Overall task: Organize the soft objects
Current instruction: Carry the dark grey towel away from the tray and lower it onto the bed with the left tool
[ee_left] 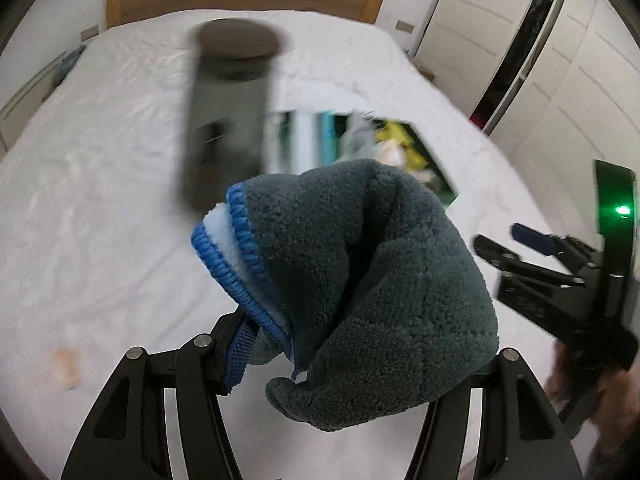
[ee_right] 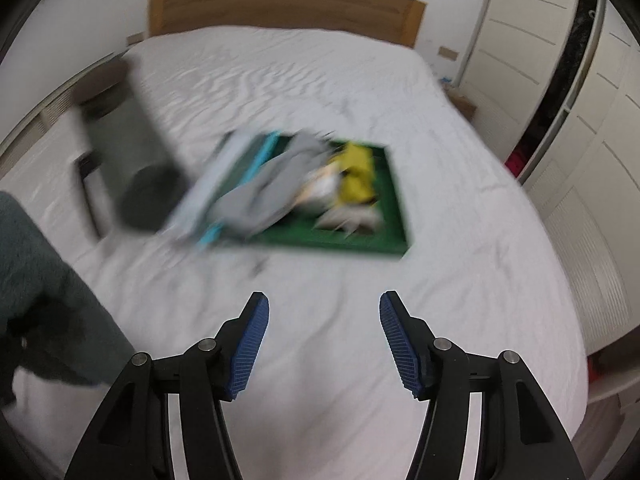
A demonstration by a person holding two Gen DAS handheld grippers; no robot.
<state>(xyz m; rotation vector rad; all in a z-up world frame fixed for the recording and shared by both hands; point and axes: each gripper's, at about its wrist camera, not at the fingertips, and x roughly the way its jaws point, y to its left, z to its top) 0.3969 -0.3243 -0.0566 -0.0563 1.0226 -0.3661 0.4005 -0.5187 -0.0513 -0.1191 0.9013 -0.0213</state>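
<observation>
My left gripper point(ee_left: 360, 344) is shut on a dark grey fleece cloth point(ee_left: 360, 280) with blue stitched edging and a pale blue inner side. The cloth hangs bunched over the jaws and hides the fingertips. In the right wrist view the same cloth point(ee_right: 40, 280) shows at the left edge. My right gripper point(ee_right: 324, 344) stands open above the white bed with nothing between its blue pads point(ee_right: 248, 348). It also appears at the right of the left wrist view, right gripper point(ee_left: 508, 240). Ahead lies a green tray point(ee_right: 340, 246) holding a grey cloth point(ee_right: 272, 184), a yellow item point(ee_right: 358, 176) and white pieces, all blurred.
A tall dark grey cylinder point(ee_right: 132, 160) stands left of the tray, blurred, and shows in the left wrist view as the cylinder point(ee_left: 228, 120). The white bed sheet point(ee_right: 320, 80) runs back to a wooden headboard point(ee_right: 280, 4). White wardrobe doors point(ee_right: 580, 140) line the right side.
</observation>
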